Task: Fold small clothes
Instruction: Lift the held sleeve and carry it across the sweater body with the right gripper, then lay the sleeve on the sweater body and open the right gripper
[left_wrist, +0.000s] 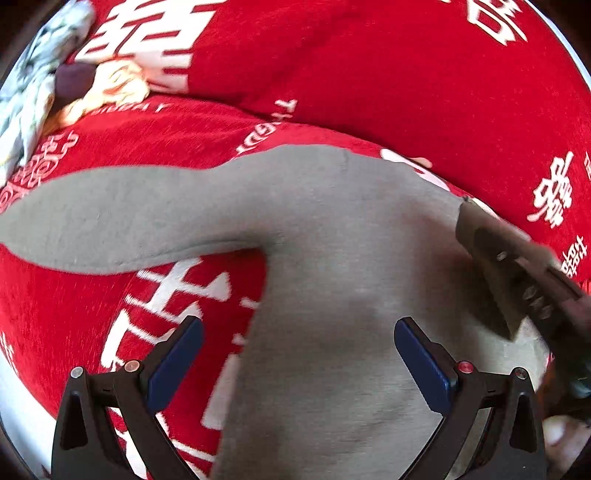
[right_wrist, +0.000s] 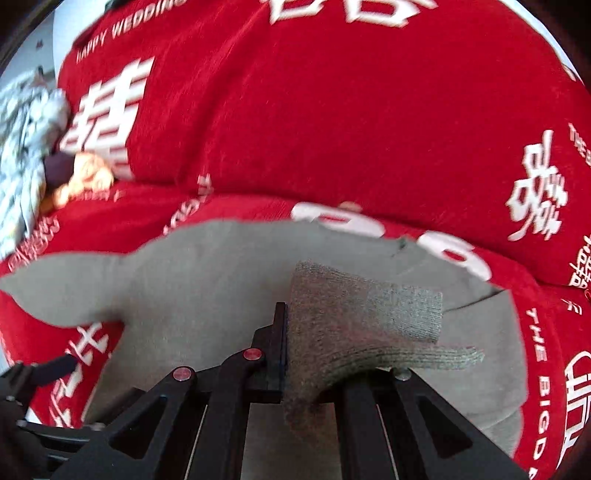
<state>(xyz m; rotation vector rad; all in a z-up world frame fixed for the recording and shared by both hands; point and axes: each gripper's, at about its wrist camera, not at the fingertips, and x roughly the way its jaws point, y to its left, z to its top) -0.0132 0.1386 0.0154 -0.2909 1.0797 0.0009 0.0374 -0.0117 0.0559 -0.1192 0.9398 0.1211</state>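
A small grey long-sleeved top (left_wrist: 332, 258) lies spread on a red blanket; one sleeve (left_wrist: 110, 218) stretches out to the left. My left gripper (left_wrist: 299, 354) is open and empty, hovering over the top's body. My right gripper (right_wrist: 295, 354) is shut on the ribbed cuff (right_wrist: 369, 325) of the other sleeve and holds it lifted over the top's body (right_wrist: 221, 280). The right gripper also shows in the left wrist view (left_wrist: 517, 273), at the right, with grey cloth in it.
The red blanket (left_wrist: 406, 74) with white characters covers the whole soft surface and bulges up behind the top. A patterned grey-white cloth (left_wrist: 26, 92) and an orange-and-dark item (left_wrist: 107, 85) lie at the far left.
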